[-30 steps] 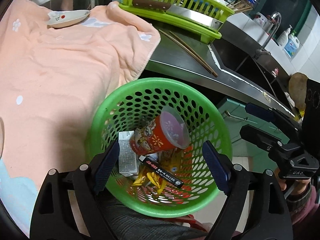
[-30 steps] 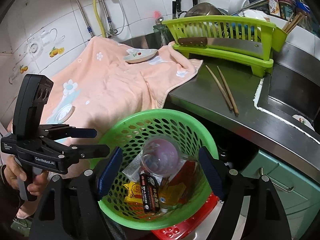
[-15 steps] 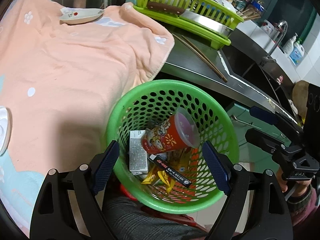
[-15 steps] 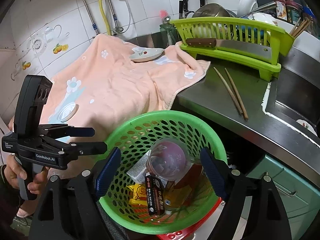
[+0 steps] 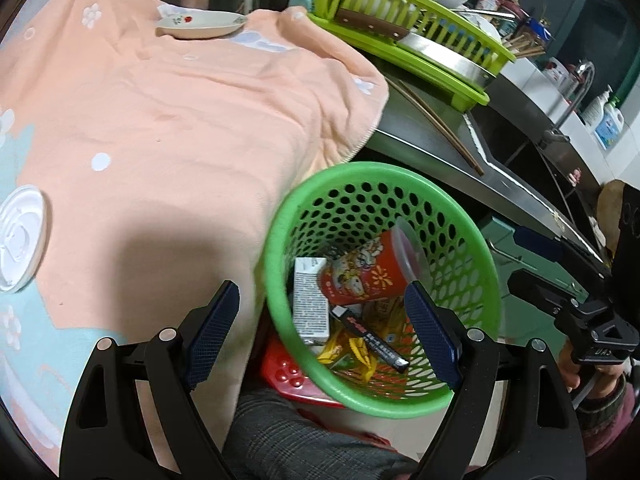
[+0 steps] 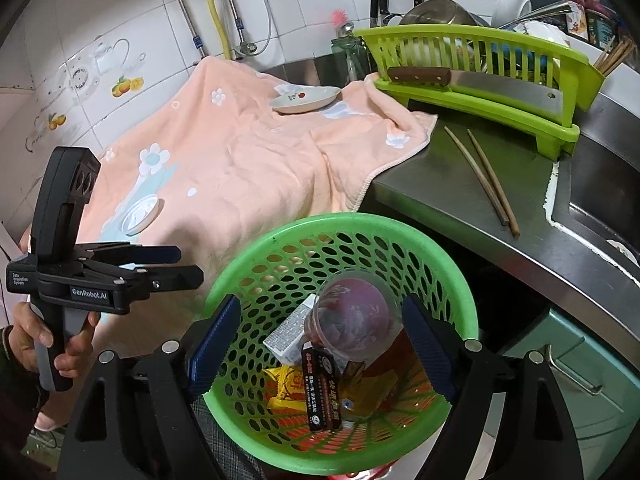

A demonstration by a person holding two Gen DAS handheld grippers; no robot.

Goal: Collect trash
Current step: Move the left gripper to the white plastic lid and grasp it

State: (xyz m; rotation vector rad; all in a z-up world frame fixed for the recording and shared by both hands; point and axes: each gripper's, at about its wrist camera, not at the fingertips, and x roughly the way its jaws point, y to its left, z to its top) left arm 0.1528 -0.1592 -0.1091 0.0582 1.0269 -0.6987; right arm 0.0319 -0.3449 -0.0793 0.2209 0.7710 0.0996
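A green perforated basket (image 5: 360, 169) (image 6: 320, 225) stands below the counter edge. In it lie a red printed cup (image 5: 360, 276) (image 6: 352, 320), a white carton (image 5: 310, 304), a black box (image 6: 322, 392) and yellow wrappers (image 5: 352, 348). My left gripper (image 5: 322, 320) (image 6: 188, 266) is open and empty, straddling the basket's left rim and the towel's edge. Above the basket, my right gripper (image 6: 320, 336) (image 5: 520, 258) is open with nothing held. A white plastic lid (image 5: 20, 238) (image 6: 140, 210) lies on the towel to the left.
A peach flowered towel (image 5: 180, 120) covers the counter. At its far end is a small plate (image 5: 200, 26). Chopsticks (image 6: 486, 182) lie on the steel counter beside a green dish rack (image 6: 480, 80) with a cleaver, and the sink is on the right. A red stool (image 5: 288, 372) is under the basket.
My left gripper has moved left, so the basket has slid to the right of its view and the white lid has come into sight. The right gripper has hardly moved.
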